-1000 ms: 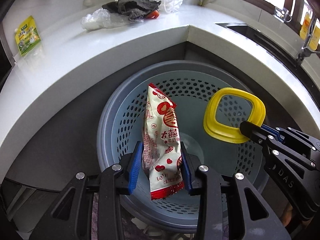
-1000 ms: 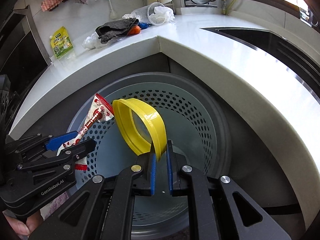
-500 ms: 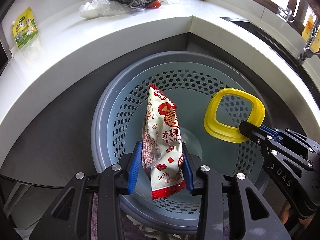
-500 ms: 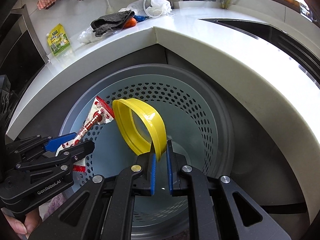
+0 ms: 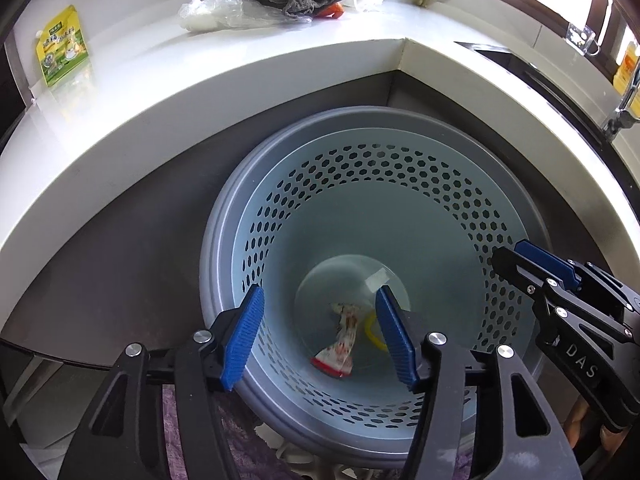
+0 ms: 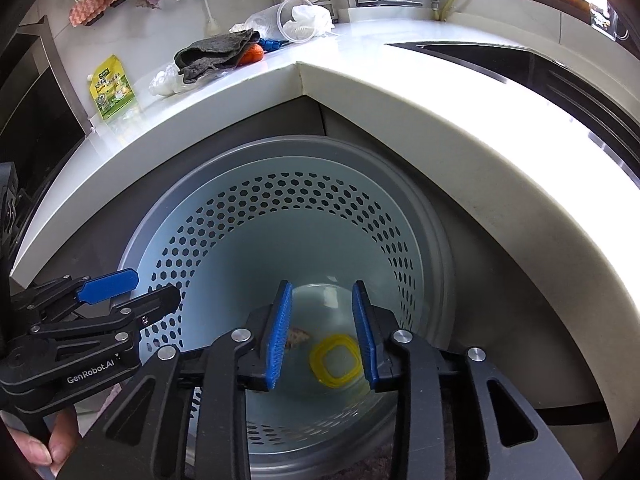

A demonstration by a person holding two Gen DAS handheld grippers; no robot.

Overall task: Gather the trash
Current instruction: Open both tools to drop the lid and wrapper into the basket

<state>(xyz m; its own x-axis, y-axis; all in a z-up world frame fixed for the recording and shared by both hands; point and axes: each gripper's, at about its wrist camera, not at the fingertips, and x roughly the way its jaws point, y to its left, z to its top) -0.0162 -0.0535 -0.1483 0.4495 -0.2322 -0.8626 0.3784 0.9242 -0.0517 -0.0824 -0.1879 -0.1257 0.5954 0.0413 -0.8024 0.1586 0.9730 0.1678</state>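
A grey-blue perforated trash basket (image 5: 360,128) stands on the floor below the counter corner; it also shows in the right wrist view (image 6: 280,152). A red-and-white snack wrapper (image 5: 340,340) and a yellow plastic ring (image 6: 335,360) lie on its bottom. In the left wrist view only a sliver of the yellow ring (image 5: 370,330) shows. My left gripper (image 5: 320,336) is open and empty above the basket's near rim. My right gripper (image 6: 323,340) is open and empty above the basket, to the right of the left one.
The white L-shaped counter (image 5: 160,92) wraps behind the basket. On it lie a grey cloth (image 6: 216,54), a clear plastic bag (image 5: 212,14), a clear cup with tissue (image 6: 300,18) and a green-yellow pouch (image 6: 112,86). A dark sink (image 6: 560,68) is at right.
Both grippers have opened. The snack wrapper and the yellow ring have dropped from them to the bottom of the basket.
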